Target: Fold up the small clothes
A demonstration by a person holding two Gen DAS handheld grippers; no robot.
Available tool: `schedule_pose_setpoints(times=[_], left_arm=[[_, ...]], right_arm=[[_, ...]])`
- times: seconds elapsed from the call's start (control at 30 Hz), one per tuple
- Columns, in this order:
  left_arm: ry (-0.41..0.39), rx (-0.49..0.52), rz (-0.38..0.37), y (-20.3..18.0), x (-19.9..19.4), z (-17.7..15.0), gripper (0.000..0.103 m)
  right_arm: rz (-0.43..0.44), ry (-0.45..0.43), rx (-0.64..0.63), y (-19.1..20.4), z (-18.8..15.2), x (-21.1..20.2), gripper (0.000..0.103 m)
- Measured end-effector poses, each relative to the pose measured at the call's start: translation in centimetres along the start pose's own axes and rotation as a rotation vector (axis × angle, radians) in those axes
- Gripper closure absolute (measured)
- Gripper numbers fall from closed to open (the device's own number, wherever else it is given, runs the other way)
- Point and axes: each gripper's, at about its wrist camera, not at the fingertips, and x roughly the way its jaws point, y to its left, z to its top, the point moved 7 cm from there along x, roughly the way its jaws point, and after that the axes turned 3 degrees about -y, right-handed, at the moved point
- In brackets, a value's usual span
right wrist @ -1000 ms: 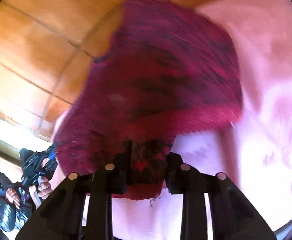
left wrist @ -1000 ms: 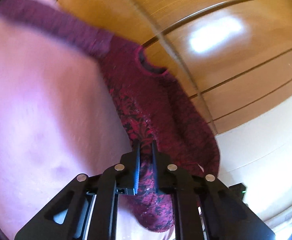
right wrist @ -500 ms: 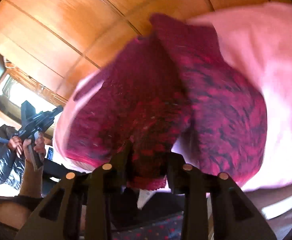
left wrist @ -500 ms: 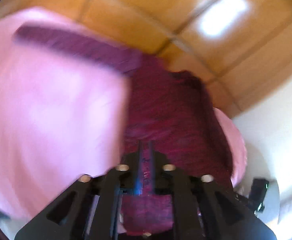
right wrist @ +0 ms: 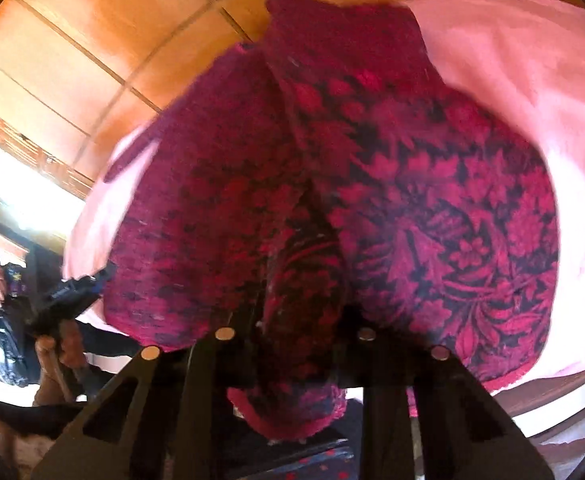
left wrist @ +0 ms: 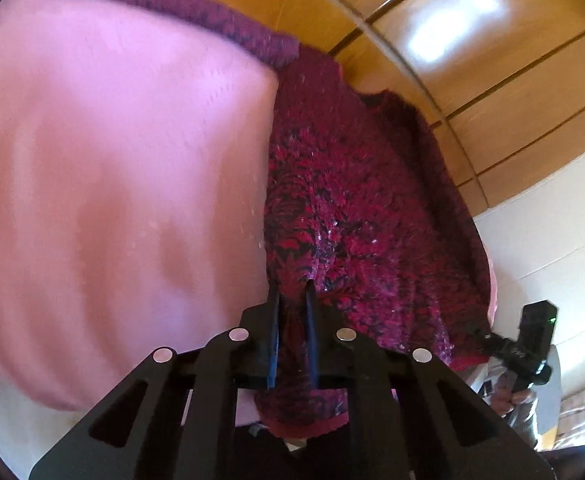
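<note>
A dark red knitted sweater with a black leaf pattern lies on a pink cloth-covered surface. One sleeve stretches away to the upper left. My left gripper has its jaws closing on a thin pinch of the hem. In the right wrist view the sweater is doubled lengthwise, with a ridge down its middle. My right gripper has its jaws closing on a thick bunch of the hem, which hides the fingertips. Each wrist view shows the other gripper at its edge: the right gripper and the left gripper.
Wooden panels rise behind the pink surface, and a pale wall stands to the right. A person's hand holds the left gripper's handle. A bright window is at far left. Dark dotted fabric lies below the surface's edge.
The sweater has come down from hanging in the air and now lies spread and doubled on the pink surface. Both grippers have travelled with the hem and still hold it.
</note>
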Motion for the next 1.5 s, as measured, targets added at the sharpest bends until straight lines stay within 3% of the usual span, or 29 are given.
schedule_pose_setpoints(times=[0.07,0.17,0.23,0.3,0.37,0.43,0.5,0.57,0.7,0.77,0.83,0.87,0.9,0.93,1.0,1.07,1.13,1.17,1.2,1.27,1.37,1.43,1.5], left_arm=[[-0.004,0.003,0.016,-0.2,-0.8,-0.2,0.094],[0.022,0.001,0.056,0.1,-0.5,-0.9,0.093],[0.038,0.050,0.101,-0.7,0.3,-1.0,0.086],[0.012,0.077,0.146,-1.3,-0.1,-0.1,0.086],[-0.033,0.089,0.137,-2.0,-1.1,1.2,0.079],[-0.092,0.076,0.123,-2.5,-2.1,2.7,0.058],[-0.136,0.065,0.090,-3.4,-2.5,3.9,0.055],[-0.149,0.064,0.065,-4.3,-2.6,4.6,0.055],[-0.136,0.081,0.040,-6.4,-0.8,5.4,0.055],[-0.120,0.095,0.026,-7.2,0.1,5.4,0.055],[-0.104,0.089,0.026,-7.6,1.1,5.3,0.055],[-0.095,0.089,0.023,-7.7,1.5,5.2,0.055],[-0.093,0.085,0.032,-7.8,1.9,5.1,0.055],[-0.086,0.087,0.038,-7.8,2.2,5.0,0.055],[-0.084,0.090,0.040,-7.8,2.5,4.8,0.055],[-0.080,0.072,0.037,-7.4,2.8,4.6,0.049],[-0.078,0.046,0.036,-6.9,3.1,4.6,0.045],[-0.071,0.037,0.038,-6.7,3.3,4.5,0.045],[-0.068,0.032,0.039,-6.5,3.3,4.5,0.045],[-0.063,0.015,0.047,-6.0,3.6,4.7,0.045],[-0.063,0.008,0.049,-5.9,3.6,5.0,0.045],[-0.072,0.012,0.044,-6.2,3.6,5.2,0.045],[-0.083,0.022,0.045,-6.5,3.4,5.4,0.045]], right_arm=[[0.033,0.001,-0.017,0.8,-0.3,-0.8,0.082],[-0.081,0.068,-0.110,1.1,-2.6,1.2,0.082],[-0.145,0.076,-0.121,0.5,-3.2,1.9,0.076],[-0.156,0.042,-0.107,0.8,-2.9,1.2,0.066],[-0.180,-0.018,-0.121,1.6,-2.5,-0.2,0.065],[-0.197,-0.100,-0.105,2.0,-1.8,-2.3,0.058],[-0.282,-0.183,-0.126,1.7,-1.0,-3.8,0.042],[-0.286,-0.154,-0.136,1.3,-0.5,-2.6,0.029],[-0.234,-0.088,-0.032,-1.5,0.9,0.8,0.029],[-0.276,-0.137,-0.028,-3.9,3.4,0.2,0.032],[-0.532,-0.270,-0.049,-7.5,8.0,-2.2,0.034],[-0.811,-0.401,-0.106,-9.4,11.1,-5.1,0.033],[-0.956,-0.485,-0.127,-10.1,12.8,-7.1,0.031],[-1.018,-0.553,-0.119,-10.5,14.3,-8.9,0.030],[-0.949,-0.603,-0.062,-10.6,15.8,-10.5,0.019],[-0.881,-0.620,-0.052,-9.9,16.0,-10.9,0.019],[-0.725,-0.577,-0.029,-9.0,14.9,-9.7,0.018],[-0.606,-0.542,0.011,-8.7,14.3,-8.9,0.018],[-0.436,-0.495,0.089,-8.5,13.3,-7.2,0.019],[-0.218,-0.440,0.246,-8.8,11.9,-4.4,0.019],[-0.042,-0.469,0.510,-12.0,11.5,-2.5,0.019],[0.081,-0.549,0.775,-15.7,10.8,-2.1,0.018],[0.145,-0.639,0.962,-18.5,10.0,-1.9,0.016]])
